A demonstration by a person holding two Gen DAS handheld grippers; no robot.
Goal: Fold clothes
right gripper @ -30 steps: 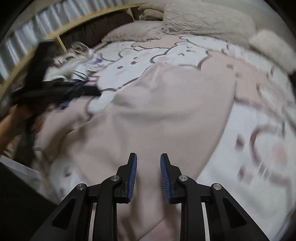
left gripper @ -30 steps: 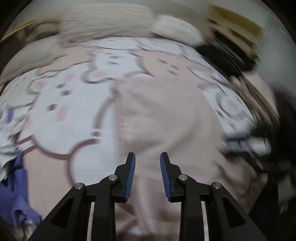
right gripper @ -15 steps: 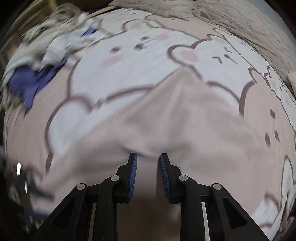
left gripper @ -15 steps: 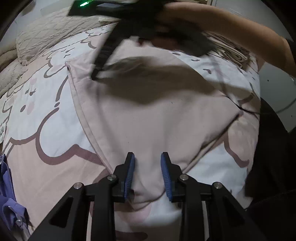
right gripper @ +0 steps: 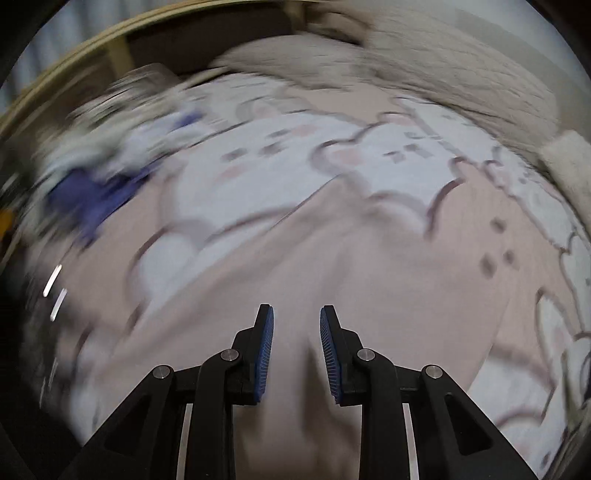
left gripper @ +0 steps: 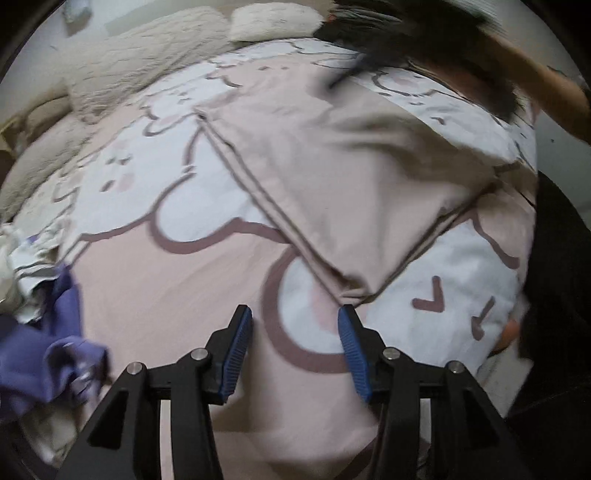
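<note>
- Left wrist view: your left tongs (left gripper: 294,314) point steeply down at the bed, jaws apart and opening, with only bedding showing in the gap between them.
- Same view: the pink garment (left gripper: 354,192) lies spread on the bedspread (left gripper: 155,295), a seamed edge running diagonally down to a corner that sits just above the right-hand pad (left gripper: 351,343); whether the corner touches that pad cannot be told.
- Same view: the bedspread is pink with white cartoon figures outlined in mauve.
- Same view: a purple cloth (left gripper: 44,354) lies bunched at the left edge, with a pale crumpled cloth (left gripper: 22,266) just above it.
- Same view: a cream quilted blanket (left gripper: 140,70) and a fluffy white pillow (left gripper: 273,18) lie along the far side of the bed.
- Same view: a bare forearm (left gripper: 546,92) reaches in at the top right behind a dark blurred device.
- Right wrist view, heavily blurred: your right tongs (right gripper: 296,314) stand narrowly apart over the pink garment (right gripper: 369,280), whose cloth fills the gap; whether the pads press on it cannot be told.
- Same view: the purple cloth (right gripper: 88,199) is a smear at the left, well apart from the garment.
- Same view: the quilted blanket (right gripper: 461,74) runs along the top right, with a wooden bed frame (right gripper: 74,70) at the top left.
</note>
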